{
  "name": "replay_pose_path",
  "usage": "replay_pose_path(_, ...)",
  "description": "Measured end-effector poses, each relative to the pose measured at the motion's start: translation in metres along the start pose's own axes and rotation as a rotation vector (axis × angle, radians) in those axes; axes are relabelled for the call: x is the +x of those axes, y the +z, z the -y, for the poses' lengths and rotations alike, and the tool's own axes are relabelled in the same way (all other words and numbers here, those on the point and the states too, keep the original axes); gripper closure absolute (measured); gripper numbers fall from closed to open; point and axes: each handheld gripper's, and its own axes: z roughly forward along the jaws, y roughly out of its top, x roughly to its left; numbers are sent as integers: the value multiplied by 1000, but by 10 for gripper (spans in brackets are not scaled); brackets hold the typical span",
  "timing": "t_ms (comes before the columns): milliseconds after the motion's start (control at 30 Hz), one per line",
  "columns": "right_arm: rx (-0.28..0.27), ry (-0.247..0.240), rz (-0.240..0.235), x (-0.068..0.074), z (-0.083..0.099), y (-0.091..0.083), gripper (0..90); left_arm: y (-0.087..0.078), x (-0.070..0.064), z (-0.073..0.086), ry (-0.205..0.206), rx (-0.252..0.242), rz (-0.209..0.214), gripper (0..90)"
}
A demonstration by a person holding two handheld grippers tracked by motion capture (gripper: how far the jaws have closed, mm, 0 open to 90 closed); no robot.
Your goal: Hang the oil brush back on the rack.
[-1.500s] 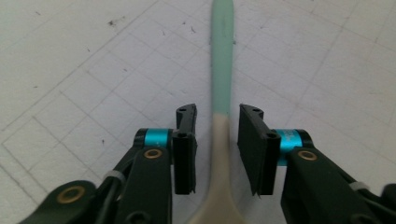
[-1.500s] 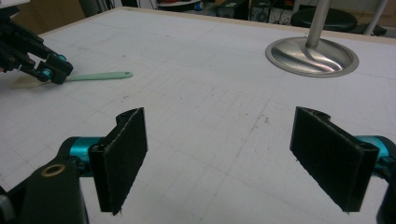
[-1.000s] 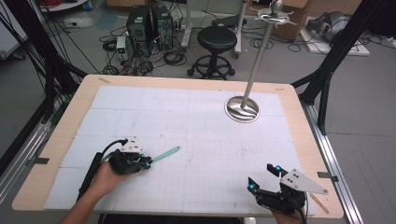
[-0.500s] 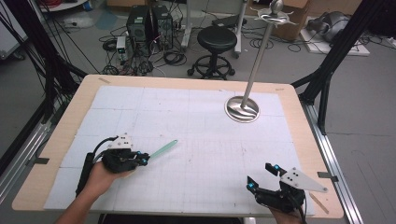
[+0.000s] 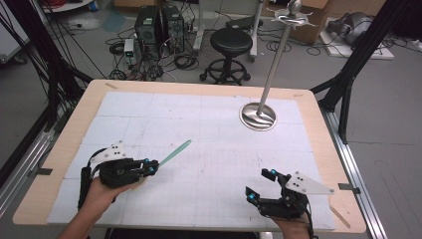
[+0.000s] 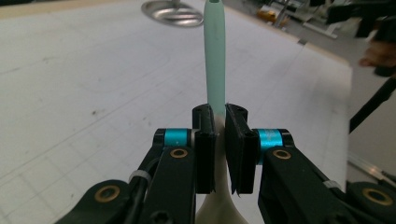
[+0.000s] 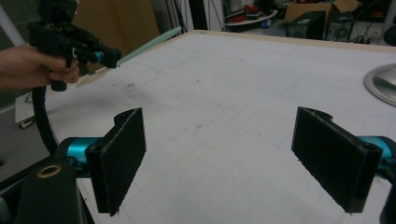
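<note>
- My left gripper (image 5: 152,165) sits at the lower left of the high view, jaws clamped on a mint-green spoon (image 5: 175,151) near where handle meets bowl; the handle juts up and right over the counter (image 5: 209,89).
- In the left gripper view the spoon (image 6: 214,56) runs straight up from between the pads, its pale bowl end below them.
- My right gripper (image 5: 260,184) rests low at the lower right, jaws wide and empty.
- To do this well I judge I should keep the clamp firm and the handle level, carrying it toward the stand (image 5: 258,116) at upper right without letting the spoon swivel in the pads.
- Since a second ago the left gripper has drifted left and slightly down the frame, spoon with it; the right has stayed put.
</note>
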Motion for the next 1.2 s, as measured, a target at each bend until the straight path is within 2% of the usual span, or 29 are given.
replay_pose_path(133, 8, -11, -71, 4, -7, 16, 202, -5, -9, -2, -1, -68, 42, 821)
replay_pose_path(400, -44, -38, -215, 19, -27, 52, 294, -7, -30, -7, 47, -100, 88, 820)
replay_pose_path(433, -44, -38, -215, 19, -27, 52, 294, -7, -30, -7, 47, -100, 88, 820)
replay_pose_path(467, -52, -32, -242, 22, -32, 62, 316, -7, -35, -9, 61, -105, 105, 820)
replay_pose_path(500, -54, -33, -258, 24, -33, 66, 334, -7, -35, -9, 61, -105, 105, 820)
replay_pose_path(567, -54, -45, -278, 27, -36, 73, 358, -5, -43, -11, 73, -117, 131, 820)
replay_pose_path(633, -53, -50, -292, 30, -38, 78, 374, -4, -45, -11, 76, -119, 138, 820)
replay_pose_path(667, -49, -62, -315, 34, -41, 84, 406, -3, -47, -12, 82, -120, 144, 820)
replay_pose_path(833, -65, -49, -351, 40, -49, 89, 453, 3, -54, -10, 96, -114, 154, 820)
replay_pose_path(1200, -52, -59, -365, 51, -66, 97, 507, 11, -59, -10, 99, -94, 145, 819)
